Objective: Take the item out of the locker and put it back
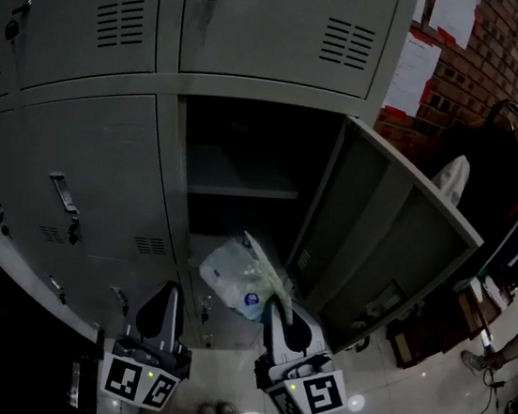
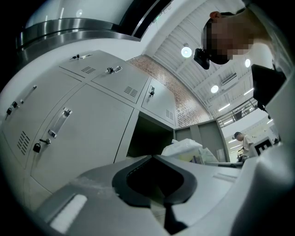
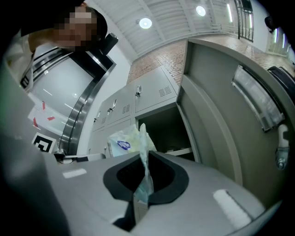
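Note:
A white plastic bag [image 1: 242, 280] with a blue label hangs in front of the open locker compartment [image 1: 246, 162], low by its bottom edge. My right gripper [image 1: 276, 308] is shut on the bag's edge, and the thin film [image 3: 142, 182] runs up out of its jaws to the bag's body [image 3: 122, 143]. The locker door [image 1: 397, 238] stands swung open to the right. My left gripper [image 1: 171, 291] is just left of the bag, shut, with nothing in it. In the left gripper view the bag [image 2: 184, 148] shows beyond the closed jaws [image 2: 161, 203], beside the dark opening [image 2: 147, 138].
A shelf [image 1: 243, 188] crosses the open compartment. Closed locker doors with handles [image 1: 65, 204] and padlocks surround it. To the right are a brick wall with papers [image 1: 414, 70], a rack of hanging bags [image 1: 517, 188] and cables on the shiny floor. A person [image 2: 242, 140] stands far off.

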### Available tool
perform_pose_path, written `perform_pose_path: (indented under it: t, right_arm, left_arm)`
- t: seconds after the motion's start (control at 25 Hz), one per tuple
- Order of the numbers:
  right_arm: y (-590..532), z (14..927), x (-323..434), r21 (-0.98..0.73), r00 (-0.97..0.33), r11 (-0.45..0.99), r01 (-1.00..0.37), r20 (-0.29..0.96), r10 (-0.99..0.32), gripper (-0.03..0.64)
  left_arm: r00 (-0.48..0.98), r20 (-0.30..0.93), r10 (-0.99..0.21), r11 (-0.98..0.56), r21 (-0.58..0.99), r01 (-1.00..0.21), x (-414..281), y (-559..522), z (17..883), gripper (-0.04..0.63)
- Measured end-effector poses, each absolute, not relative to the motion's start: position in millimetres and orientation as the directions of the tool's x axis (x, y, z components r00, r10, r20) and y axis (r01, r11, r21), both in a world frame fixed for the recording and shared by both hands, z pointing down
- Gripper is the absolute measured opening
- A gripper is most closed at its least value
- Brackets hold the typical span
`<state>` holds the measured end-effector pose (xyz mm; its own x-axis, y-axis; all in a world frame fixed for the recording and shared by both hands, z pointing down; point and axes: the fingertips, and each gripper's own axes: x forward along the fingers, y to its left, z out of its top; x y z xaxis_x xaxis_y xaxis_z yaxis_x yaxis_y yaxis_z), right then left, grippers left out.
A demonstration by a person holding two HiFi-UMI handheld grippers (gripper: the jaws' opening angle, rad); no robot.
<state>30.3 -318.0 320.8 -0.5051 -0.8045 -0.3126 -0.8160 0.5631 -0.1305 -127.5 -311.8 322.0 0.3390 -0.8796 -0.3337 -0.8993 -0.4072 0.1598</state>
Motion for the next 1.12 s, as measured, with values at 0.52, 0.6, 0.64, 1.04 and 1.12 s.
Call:
perform_pose_path:
  t: [0.52, 0.6, 0.64, 1.04, 1.12]
  right_arm:
    - [-328.7, 305.1, 24.1, -0.110, -0.508, 0.573, -0.812, -0.350, -0.787, 0.008]
    - [-350.5, 285.0, 20.4, -0.079, -0.507, 0.569, -0.818, -0.365, -0.780, 0.008]
    - [-364.9, 272.2, 19.3, -0.050, -0.500, 0.554, -0.831, -0.371, -0.783, 0.009]
    - [-543.3, 203.5, -21.7, 0.215, -0.436, 0.399, -0.891, -0.163, -0.885, 0.012]
    - [-557.4, 204.0, -23.1, 0.242, -0.419, 0.380, -0.893, -0.139, -0.897, 0.012]
  left_arm:
    - [0.324, -0.331, -0.886, -0.395, 0.173, -0.902, -138.2, -314.6, 324.4, 0.006]
    - [0.317, -0.337, -0.886, -0.389, 0.173, -0.905, -141.7, -315.2, 322.0, 0.006]
    - [0.314, -0.339, -0.887, -0.386, 0.171, -0.906, -143.4, -315.0, 321.1, 0.006]
    - [0.295, -0.299, -0.908, -0.354, 0.168, -0.920, -157.9, -318.7, 331.1, 0.006]
    - [0.281, -0.297, -0.913, -0.341, 0.173, -0.924, -165.3, -321.3, 331.5, 0.006]
